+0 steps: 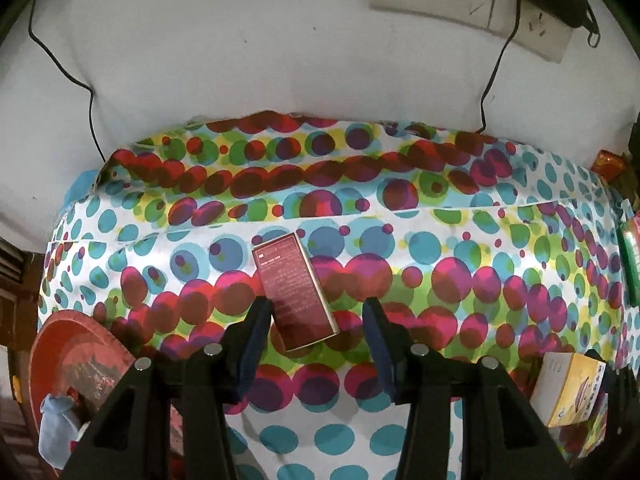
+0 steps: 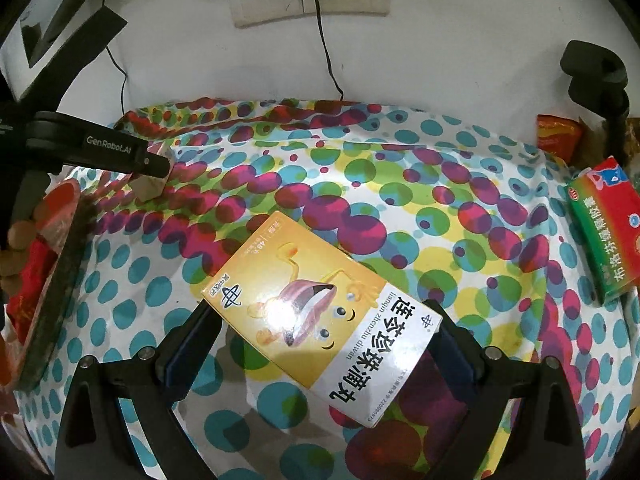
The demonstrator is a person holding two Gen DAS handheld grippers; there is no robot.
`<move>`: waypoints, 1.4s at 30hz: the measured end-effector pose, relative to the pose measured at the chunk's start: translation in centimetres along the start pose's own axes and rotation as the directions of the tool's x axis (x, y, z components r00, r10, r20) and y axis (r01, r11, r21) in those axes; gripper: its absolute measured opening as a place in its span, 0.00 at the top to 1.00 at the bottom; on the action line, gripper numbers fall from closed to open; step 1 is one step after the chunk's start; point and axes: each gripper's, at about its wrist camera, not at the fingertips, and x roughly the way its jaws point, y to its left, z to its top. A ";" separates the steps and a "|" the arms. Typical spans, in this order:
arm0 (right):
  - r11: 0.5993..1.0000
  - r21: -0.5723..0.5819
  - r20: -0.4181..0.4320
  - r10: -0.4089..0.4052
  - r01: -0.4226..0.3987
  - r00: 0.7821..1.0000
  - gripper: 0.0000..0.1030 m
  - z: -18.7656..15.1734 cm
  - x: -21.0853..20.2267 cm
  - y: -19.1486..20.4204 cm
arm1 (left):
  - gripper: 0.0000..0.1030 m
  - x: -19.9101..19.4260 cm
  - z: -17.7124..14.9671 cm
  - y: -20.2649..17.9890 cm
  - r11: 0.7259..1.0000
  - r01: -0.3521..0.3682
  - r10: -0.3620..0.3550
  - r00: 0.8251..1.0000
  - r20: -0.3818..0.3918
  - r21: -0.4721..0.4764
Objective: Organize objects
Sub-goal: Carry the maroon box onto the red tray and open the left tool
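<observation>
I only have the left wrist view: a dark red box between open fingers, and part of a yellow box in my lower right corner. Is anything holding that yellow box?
Observer: Yes. In the right wrist view the right hand-held gripper has it. The yellow box sits askew between the two fingers, touches both, and looks lifted off the cloth.
Operator: And the green strip at my right edge, what is it?
Observer: A green-and-red box with printed characters on its top face. It lies flat on the spotted cloth at the right edge, apart from the yellow box.
</observation>
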 end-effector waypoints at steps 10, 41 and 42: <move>0.996 -0.072 -0.013 -0.061 0.060 0.998 0.04 0.0 0.3 1.3 | 0.65 2.4 -0.3 1.7 0.993 0.073 -0.076 0.996 -0.037 -0.094; 0.996 -0.074 -0.016 -0.060 0.058 0.998 0.01 0.1 0.4 1.0 | 0.68 -6.1 -9.2 -3.3 0.994 0.105 -0.105 0.994 0.001 0.032; 0.995 -0.075 -0.015 -0.061 0.059 0.998 0.01 0.1 0.4 1.0 | 0.68 -6.3 -9.0 -2.9 0.993 0.111 -0.111 0.994 0.004 0.036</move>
